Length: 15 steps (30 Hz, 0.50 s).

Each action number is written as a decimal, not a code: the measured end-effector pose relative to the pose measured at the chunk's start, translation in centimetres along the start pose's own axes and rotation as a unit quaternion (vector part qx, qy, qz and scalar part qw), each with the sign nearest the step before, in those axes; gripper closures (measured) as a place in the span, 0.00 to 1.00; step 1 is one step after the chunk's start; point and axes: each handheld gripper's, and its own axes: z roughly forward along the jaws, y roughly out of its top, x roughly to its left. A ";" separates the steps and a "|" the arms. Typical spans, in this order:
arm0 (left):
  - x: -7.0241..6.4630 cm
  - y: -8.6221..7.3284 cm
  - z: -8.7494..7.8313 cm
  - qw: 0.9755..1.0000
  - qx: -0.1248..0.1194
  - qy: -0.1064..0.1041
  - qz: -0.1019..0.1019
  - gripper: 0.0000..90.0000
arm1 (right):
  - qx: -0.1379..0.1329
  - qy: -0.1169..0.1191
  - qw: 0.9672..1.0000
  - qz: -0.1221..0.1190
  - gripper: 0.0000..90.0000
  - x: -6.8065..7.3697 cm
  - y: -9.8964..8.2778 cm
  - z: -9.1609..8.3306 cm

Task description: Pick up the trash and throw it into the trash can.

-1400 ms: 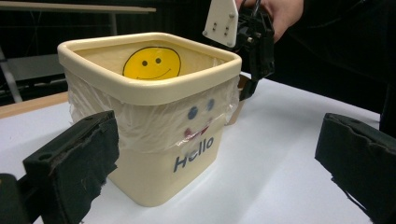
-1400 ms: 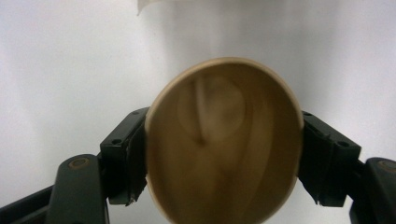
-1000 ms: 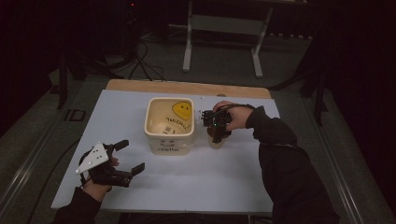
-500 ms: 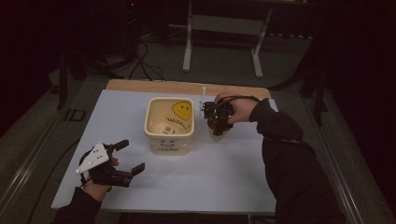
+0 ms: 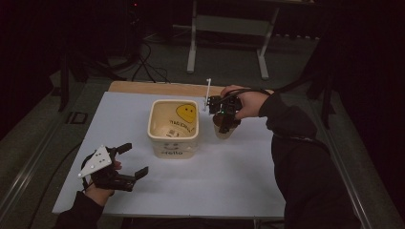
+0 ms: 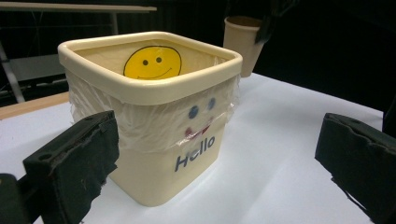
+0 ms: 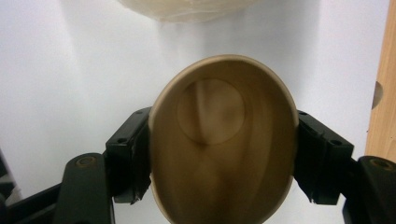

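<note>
A brown paper cup (image 5: pixel 222 130) hangs above the white table (image 5: pixel 248 176), just right of a cream square bin (image 5: pixel 173 149) with a yellow smiley and "Hello" on it. My right gripper (image 5: pixel 223 120) is shut on the cup. In the right gripper view the cup (image 7: pixel 210 107) is squeezed into an oval between the pads, mouth toward the camera, with my right gripper (image 7: pixel 223 156) around it. My left gripper (image 5: pixel 137 158) rests open near the front left edge. In the left gripper view my left gripper (image 6: pixel 219 158) faces the bin (image 6: pixel 154 93), and the cup (image 6: pixel 240 42) shows behind it.
The bin is lined with clear plastic film (image 6: pixel 140 130). A wooden strip (image 5: pixel 157 88) runs along the table's far edge. A thin white upright stick (image 5: pixel 208 91) stands near the right hand. A metal stand (image 5: pixel 227 28) and cables (image 5: pixel 148 62) lie on the dark floor beyond.
The right gripper has risen with the cup, lifting it off the table beside the bin. The left gripper has stayed where it was.
</note>
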 end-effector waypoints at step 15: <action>0.0 0.0 0.0 1.000 -0.001 -0.001 -0.002 0.01 | -0.004 -0.012 1.000 0.003 0.33 -0.5 1.1 -5.0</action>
